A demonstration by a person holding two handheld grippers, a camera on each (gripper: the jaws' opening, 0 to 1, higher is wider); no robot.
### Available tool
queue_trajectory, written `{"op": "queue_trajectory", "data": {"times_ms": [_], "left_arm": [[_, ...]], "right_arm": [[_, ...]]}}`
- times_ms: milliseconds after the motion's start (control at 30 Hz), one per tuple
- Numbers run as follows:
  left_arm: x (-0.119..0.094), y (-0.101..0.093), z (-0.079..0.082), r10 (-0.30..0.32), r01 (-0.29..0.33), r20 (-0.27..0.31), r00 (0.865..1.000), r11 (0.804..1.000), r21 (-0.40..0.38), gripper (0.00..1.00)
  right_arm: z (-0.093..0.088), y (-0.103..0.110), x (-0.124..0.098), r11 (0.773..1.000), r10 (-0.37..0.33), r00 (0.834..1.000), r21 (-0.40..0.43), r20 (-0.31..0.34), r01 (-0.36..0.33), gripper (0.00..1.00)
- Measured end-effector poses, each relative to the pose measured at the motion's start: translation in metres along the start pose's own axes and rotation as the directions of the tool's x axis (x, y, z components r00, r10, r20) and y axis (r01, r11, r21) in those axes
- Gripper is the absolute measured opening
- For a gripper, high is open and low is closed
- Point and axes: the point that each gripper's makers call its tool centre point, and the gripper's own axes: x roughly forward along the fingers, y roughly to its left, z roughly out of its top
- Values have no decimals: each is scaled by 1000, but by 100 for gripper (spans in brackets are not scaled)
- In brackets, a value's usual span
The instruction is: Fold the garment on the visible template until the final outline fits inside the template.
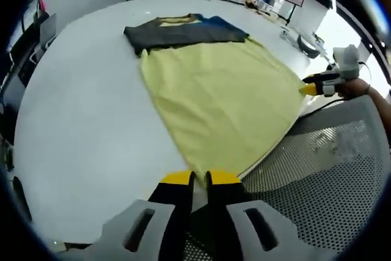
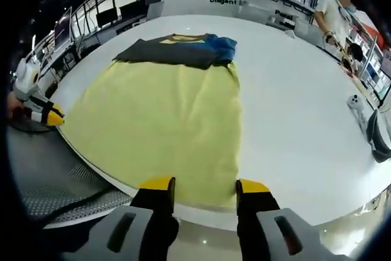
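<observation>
The yellow garment (image 1: 223, 105) with dark sleeves and a blue patch is lying flat on the white table (image 1: 85, 108), its hem reaching the near edge. The left gripper (image 1: 200, 178) is clenching that hem at one corner; the right gripper (image 2: 203, 185) is hovering released over the other corner

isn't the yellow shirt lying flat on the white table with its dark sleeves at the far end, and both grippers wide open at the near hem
Not quite: the left gripper is shut at the hem of the yellow shirt, as the left gripper view shows. The right gripper is open. The rest holds: shirt flat on the white table, dark sleeves far.
</observation>
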Motion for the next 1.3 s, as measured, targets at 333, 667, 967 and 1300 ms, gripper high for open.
{"op": "queue_trajectory", "data": {"times_ms": [333, 667, 967, 1300], "left_arm": [[0, 5, 1, 12, -12, -4, 1000, 999, -32, 0], [-10, 14, 15, 34, -29, 65, 997, 997, -76, 0], [-27, 23, 39, 40, -4, 211, 977, 986, -166, 0], [-35, 32, 60, 44, 27, 297, 954, 973, -229, 0]], "right_arm": [[1, 0, 1, 1000, -29, 999, -9, 13, 29, 5], [7, 2, 1, 997, -69, 997, -20, 17, 70, 0], [31, -2, -15, 994, -111, 986, 13, 128, 110, 0], [71, -9, -22, 987, -158, 962, 1, 221, 162, 0]]}}
